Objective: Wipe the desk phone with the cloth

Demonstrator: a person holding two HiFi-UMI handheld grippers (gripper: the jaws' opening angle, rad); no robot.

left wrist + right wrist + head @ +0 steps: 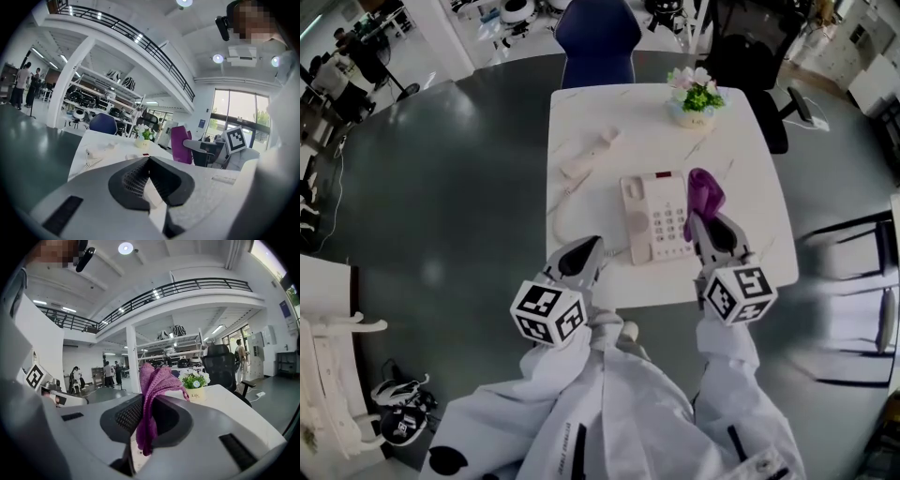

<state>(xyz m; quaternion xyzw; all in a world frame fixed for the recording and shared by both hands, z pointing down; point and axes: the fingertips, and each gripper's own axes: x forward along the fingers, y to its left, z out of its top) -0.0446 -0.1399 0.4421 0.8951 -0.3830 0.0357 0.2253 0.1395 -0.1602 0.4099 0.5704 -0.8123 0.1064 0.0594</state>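
Phone (pixel 654 217) sits on the white table (pixel 750 159), just left of the right gripper (pixel 705 223) and near the front edge.

Nearest the person, the left gripper (pixel 589 248) hangs over that edge with its jaws together on nothing, apart from the phone. The right gripper is clamped on the purple cloth (pixel 705 192), which stands up in a bunch above the jaws.

The likely trouble is a light phone with nothing bracing it: a sideways wipe could push it along the table or off the front. The cloth is bunched, not spread, so hard jaw tips could scrape the keys before fabric does. A drag might also pull the cloth out of the grip. Further back, the handset (pixel 589 155) lies off its cradle, and its cord (pixel 558 220) could snag a sweeping arm. The pot (pixel 694 101) at the far edge looks safely clear.

Only the head view shows the phone at all. The right gripper view shows the cloth (pixel 152 394) pinched between the pads with a tail hanging below. The left gripper view confirms that the left gripper (pixel 149 185) is empty, and shows the handset (pixel 96 152) side on.
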